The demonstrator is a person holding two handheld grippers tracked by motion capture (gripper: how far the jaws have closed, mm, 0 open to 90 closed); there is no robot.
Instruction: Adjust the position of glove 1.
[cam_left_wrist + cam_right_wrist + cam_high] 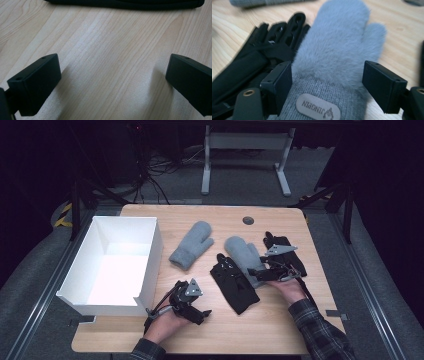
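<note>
Two grey fluffy mittens and two black gloves lie on the wooden table [280, 320]. My right gripper [261, 272] hovers at the cuff of the right mitten [242, 251]. In the right gripper view the right gripper [328, 87] stands open, its jaws on either side of that mitten [337, 50] just above its label patch [318, 107]. A black glove [262, 57] lies beside it, the same glove [232, 285] near the table's middle. The second black glove [290, 251] lies beneath my right hand. My left gripper [201, 312], open [113, 77], rests low over bare wood, short of the black glove's edge [125, 3].
A white open box [150, 255] stands at the left side of the table. The other grey mitten [191, 245] lies between the box and the gloves. A round cable hole [248, 220] sits near the far edge. Table legs and cables are on the floor beyond.
</note>
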